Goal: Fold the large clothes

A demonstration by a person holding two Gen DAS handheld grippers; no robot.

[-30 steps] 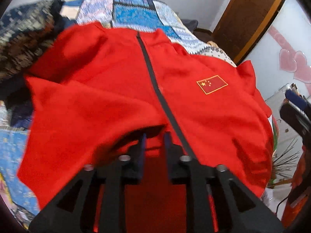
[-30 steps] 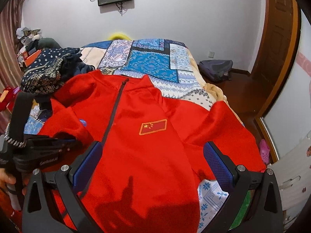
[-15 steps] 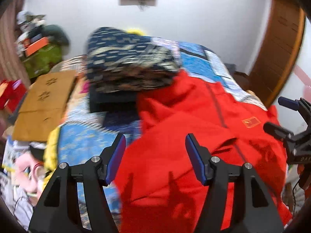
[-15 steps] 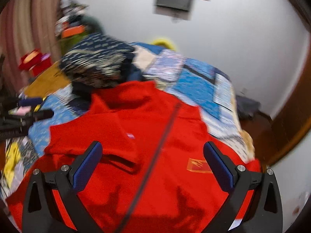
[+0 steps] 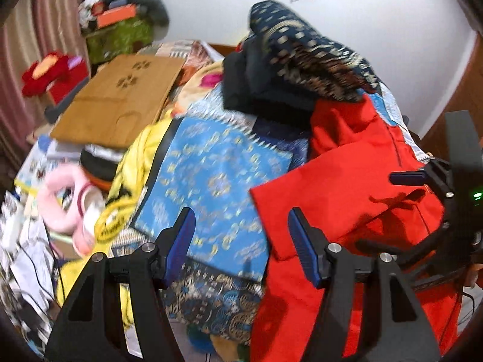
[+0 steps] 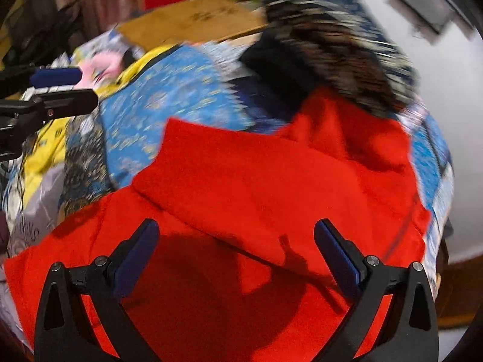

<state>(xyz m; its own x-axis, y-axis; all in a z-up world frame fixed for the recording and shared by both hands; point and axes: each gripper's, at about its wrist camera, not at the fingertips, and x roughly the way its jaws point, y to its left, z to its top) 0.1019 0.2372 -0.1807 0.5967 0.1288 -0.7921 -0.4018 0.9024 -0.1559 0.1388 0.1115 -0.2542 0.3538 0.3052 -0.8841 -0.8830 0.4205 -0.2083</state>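
Observation:
A large red zip jacket (image 5: pixel 347 187) lies on the bed with its left sleeve folded over the body; it also shows in the right wrist view (image 6: pixel 271 181). My left gripper (image 5: pixel 240 229) is open and empty, above the blue patterned bedspread (image 5: pixel 211 181) at the jacket's left edge. It also shows in the right wrist view (image 6: pixel 57 86) at far left. My right gripper (image 6: pixel 235 241) is open and empty, just above the jacket's lower part. It also shows in the left wrist view (image 5: pixel 422 181) at right.
A pile of dark patterned clothes (image 5: pixel 305 57) sits at the head of the bed next to the jacket's collar. A brown board (image 5: pixel 120 99), yellow cloth (image 5: pixel 129 187), pink slippers (image 5: pixel 69 202) and clutter lie left of the bed.
My left gripper let go of the red sleeve, opened and swung left off the jacket. My right gripper stayed open and also turned left, over the jacket.

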